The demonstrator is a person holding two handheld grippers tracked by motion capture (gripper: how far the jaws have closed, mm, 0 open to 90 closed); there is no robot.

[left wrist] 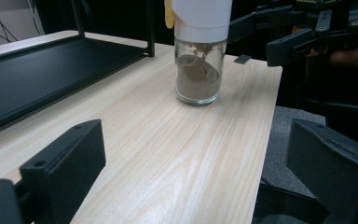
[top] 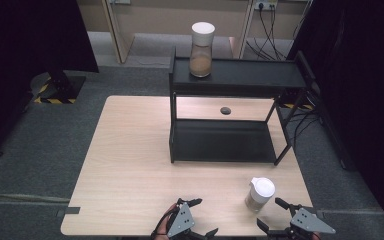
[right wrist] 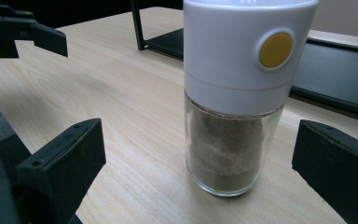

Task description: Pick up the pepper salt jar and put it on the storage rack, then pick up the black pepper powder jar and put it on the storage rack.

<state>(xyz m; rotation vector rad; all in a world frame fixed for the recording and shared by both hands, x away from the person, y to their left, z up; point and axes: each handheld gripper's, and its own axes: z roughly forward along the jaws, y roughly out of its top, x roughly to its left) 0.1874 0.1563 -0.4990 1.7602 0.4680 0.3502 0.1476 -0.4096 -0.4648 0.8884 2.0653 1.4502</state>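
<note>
Work has barely begun: my right tongs (top: pixel 272 216) gape beside the near jar (top: pixel 259 194), ungrasped; left tongs (top: pixel 203 217) open, empty; shelf (top: pixel 240 75) awaits.

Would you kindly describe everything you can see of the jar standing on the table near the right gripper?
The jar has a clear, glass-like body partly filled with brown powder, which clings unevenly to the wall, and a tall white cap bearing a round yellow button. It stands upright on the light wooden table, in front of the black rack. The right gripper is open beside it, jaws apart and not touching it.
</note>
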